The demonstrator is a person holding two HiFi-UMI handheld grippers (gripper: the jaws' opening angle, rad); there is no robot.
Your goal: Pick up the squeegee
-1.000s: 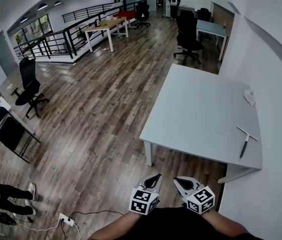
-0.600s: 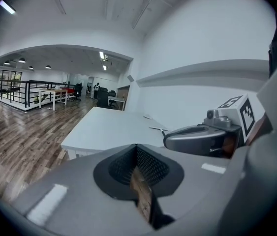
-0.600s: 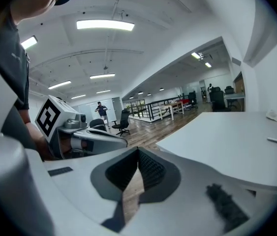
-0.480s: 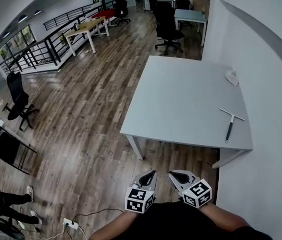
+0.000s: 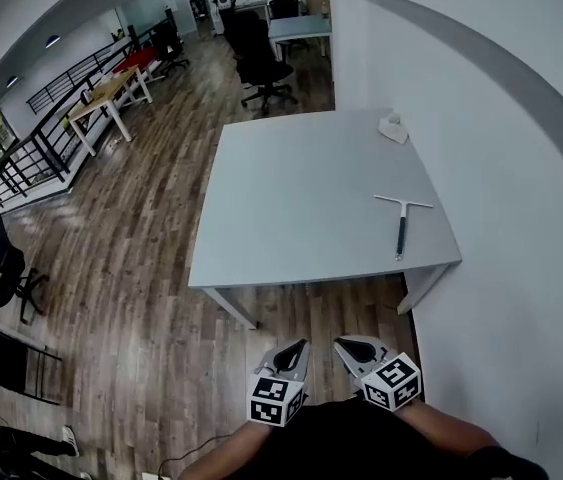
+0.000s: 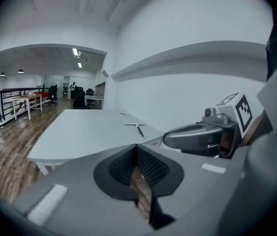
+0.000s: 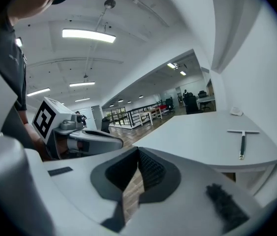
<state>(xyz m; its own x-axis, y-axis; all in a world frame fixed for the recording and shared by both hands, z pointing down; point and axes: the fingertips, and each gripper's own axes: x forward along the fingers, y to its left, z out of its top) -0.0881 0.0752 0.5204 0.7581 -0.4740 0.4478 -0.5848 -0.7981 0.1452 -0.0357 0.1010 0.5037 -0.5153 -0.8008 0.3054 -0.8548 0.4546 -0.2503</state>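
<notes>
Open office: wood floor (image 5: 141, 258), grey table (image 5: 281, 198) set against the white wall. In the head view your left gripper (image 5: 295, 348) and right gripper (image 5: 347, 346) sit side by side close to your body, short of the table's near edge. Only the gripper views show the jaws: both pairs are together with nothing between them. The squeegee (image 5: 401, 223) lies flat near the table's right edge, well apart from both grippers.
</notes>
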